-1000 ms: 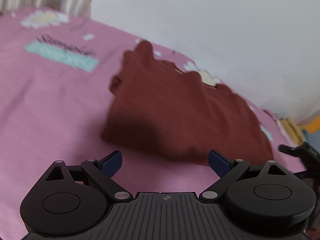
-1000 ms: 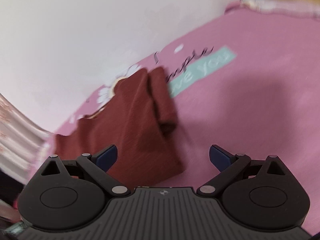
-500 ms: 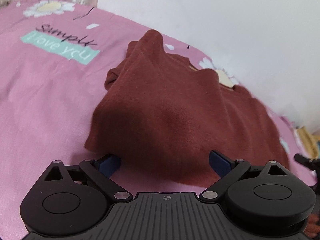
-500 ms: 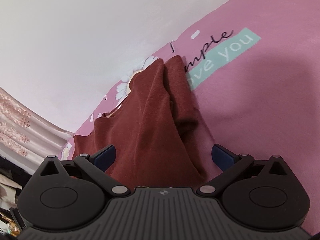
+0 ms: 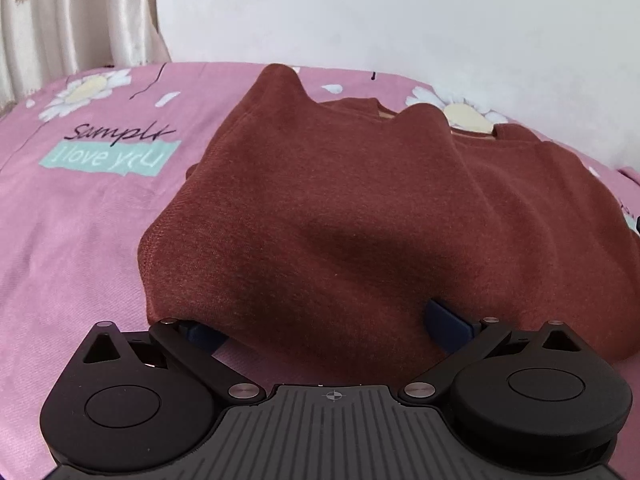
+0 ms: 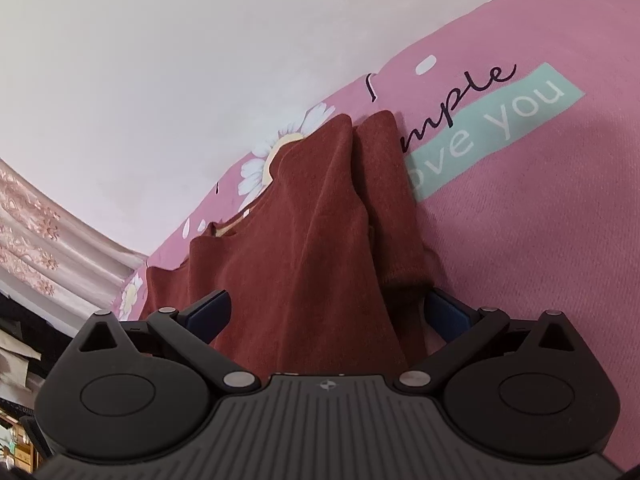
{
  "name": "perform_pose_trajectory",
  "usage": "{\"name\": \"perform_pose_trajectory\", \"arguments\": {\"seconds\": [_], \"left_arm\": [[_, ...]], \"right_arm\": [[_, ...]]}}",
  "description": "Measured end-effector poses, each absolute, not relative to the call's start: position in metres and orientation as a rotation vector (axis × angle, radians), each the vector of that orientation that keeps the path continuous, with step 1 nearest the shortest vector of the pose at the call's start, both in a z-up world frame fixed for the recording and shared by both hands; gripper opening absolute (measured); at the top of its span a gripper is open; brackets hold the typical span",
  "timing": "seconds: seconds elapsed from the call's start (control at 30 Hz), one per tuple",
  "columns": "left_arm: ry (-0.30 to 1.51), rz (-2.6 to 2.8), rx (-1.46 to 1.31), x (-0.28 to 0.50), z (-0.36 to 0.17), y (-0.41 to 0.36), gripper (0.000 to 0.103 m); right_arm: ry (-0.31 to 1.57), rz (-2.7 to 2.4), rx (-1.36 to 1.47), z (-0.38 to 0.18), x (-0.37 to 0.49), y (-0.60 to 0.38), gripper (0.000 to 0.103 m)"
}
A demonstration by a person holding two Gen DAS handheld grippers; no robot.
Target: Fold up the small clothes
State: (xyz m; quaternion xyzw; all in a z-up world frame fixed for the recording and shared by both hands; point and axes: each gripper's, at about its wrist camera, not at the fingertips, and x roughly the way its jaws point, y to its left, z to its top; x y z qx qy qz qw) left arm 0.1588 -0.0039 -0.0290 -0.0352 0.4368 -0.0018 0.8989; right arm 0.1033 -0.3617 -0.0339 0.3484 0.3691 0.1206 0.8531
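Observation:
A dark red-brown sweater [image 5: 320, 208] lies partly folded on a pink printed bedsheet [image 5: 72, 240]. My left gripper [image 5: 324, 324] is open, its blue fingertips [image 5: 448, 320] spread wide around the sweater's near edge, the left tip partly hidden under the cloth. In the right wrist view the same sweater [image 6: 312, 248] runs away from me with a folded sleeve on its right side. My right gripper [image 6: 326, 312] is open, with its fingers either side of the sweater's near end.
A white wall [image 5: 400, 12] rises right behind the bed. A pale curtain [image 5: 60, 24] hangs at the left. The sheet carries daisy prints and a teal "I love you" patch [image 5: 108, 158]. Cluttered shelves [image 6: 16, 360] show at the far left of the right wrist view.
Both grippers have moved forward and lower onto the sweater; its near edges now lie between the open fingers. The sweater itself has not shifted.

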Motion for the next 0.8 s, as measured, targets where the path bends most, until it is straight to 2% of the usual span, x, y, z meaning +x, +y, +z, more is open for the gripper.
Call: {"name": "perform_pose_trajectory", "arguments": {"seconds": [0.07, 0.33, 0.53, 0.67, 0.8], "left_arm": [[0.908, -0.021, -0.096, 0.158, -0.027, 0.001, 0.103], [0.949, -0.234, -0.553, 0.147, -0.022, 0.050, 0.103], [0.961, -0.281, -0.753, 0.155, -0.031, 0.068, 0.103], [0.957, -0.266, -0.727, 0.164, -0.028, 0.060, 0.103], [0.972, -0.218, -0.576, 0.170, -0.021, 0.036, 0.103]], "right_arm": [[0.795, 0.303, 0.750, -0.033, 0.102, -0.361, 0.095], [0.807, 0.301, 0.824, -0.036, 0.101, -0.367, 0.096], [0.842, 0.336, 0.817, -0.033, 0.100, -0.368, 0.096], [0.836, 0.326, 0.838, -0.036, 0.105, -0.368, 0.097], [0.823, 0.301, 0.784, -0.033, 0.110, -0.356, 0.097]]}}
